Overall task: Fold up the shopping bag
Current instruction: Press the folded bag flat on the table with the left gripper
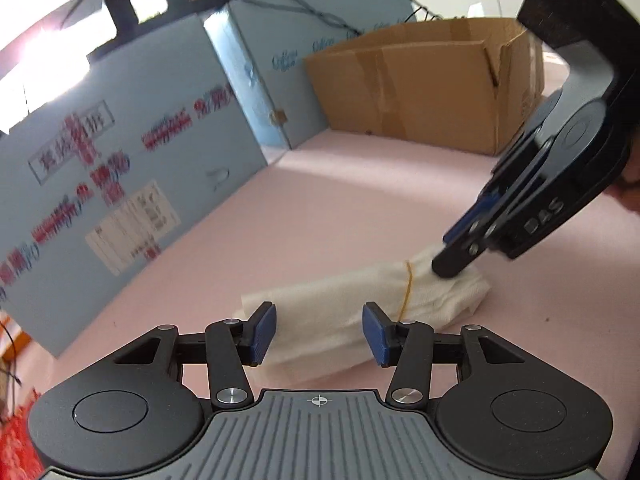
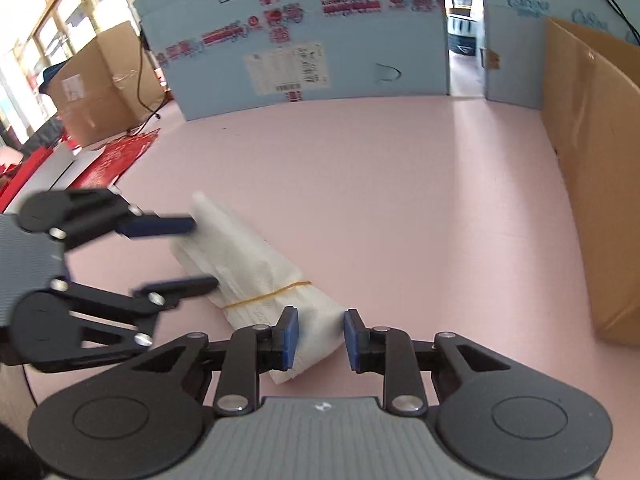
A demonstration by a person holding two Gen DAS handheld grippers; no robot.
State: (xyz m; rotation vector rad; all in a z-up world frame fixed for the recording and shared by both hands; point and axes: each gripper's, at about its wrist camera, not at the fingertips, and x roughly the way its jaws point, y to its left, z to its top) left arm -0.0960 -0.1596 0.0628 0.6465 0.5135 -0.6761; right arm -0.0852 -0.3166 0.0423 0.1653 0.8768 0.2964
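The folded white shopping bag (image 1: 340, 300) lies on the pink table as a long flat bundle with a yellow rubber band (image 1: 408, 288) around one end. My left gripper (image 1: 320, 332) is open. Its two blue pads stand apart along the bag's length, at its near edge. In the right wrist view that gripper (image 2: 204, 252) comes in from the left, fingertips just at the side of the bag (image 2: 248, 256). My right gripper (image 2: 320, 338) has its pads closed on the banded end past the rubber band (image 2: 268, 294). In the left wrist view, it (image 1: 452, 256) comes down from the upper right.
A brown cardboard box (image 1: 420, 84) stands at the back right of the pink table (image 2: 380, 184). Light blue printed panels (image 2: 312, 32) wall off the far side. Red items (image 2: 120, 156) and more boxes (image 2: 96, 80) lie beyond the table's left edge.
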